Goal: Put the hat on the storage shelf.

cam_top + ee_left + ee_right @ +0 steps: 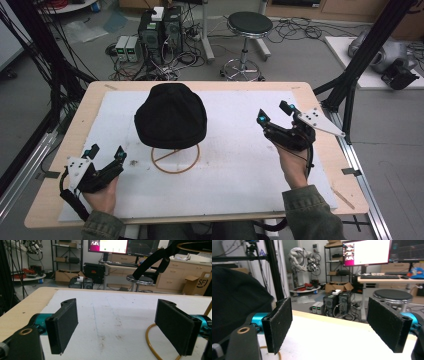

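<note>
A black knit hat (171, 116) sits on a wooden ring stand (175, 159) in the middle of the white mat (240, 165). My left gripper (105, 153) rests low at the front left, open and empty, a short way left of the stand; in the left gripper view its pads (63, 325) frame bare mat and part of the stand's ring (152, 345). My right gripper (274, 113) hovers to the right of the hat, open with nothing between its pads (279, 323). The hat (234, 302) fills the left of the right gripper view.
The table's wooden edge (320, 107) lies close behind the right gripper. A black frame post (350, 80) stands just off the right rear corner. A stool (248, 30) and computer boxes (160, 30) stand on the floor beyond the table.
</note>
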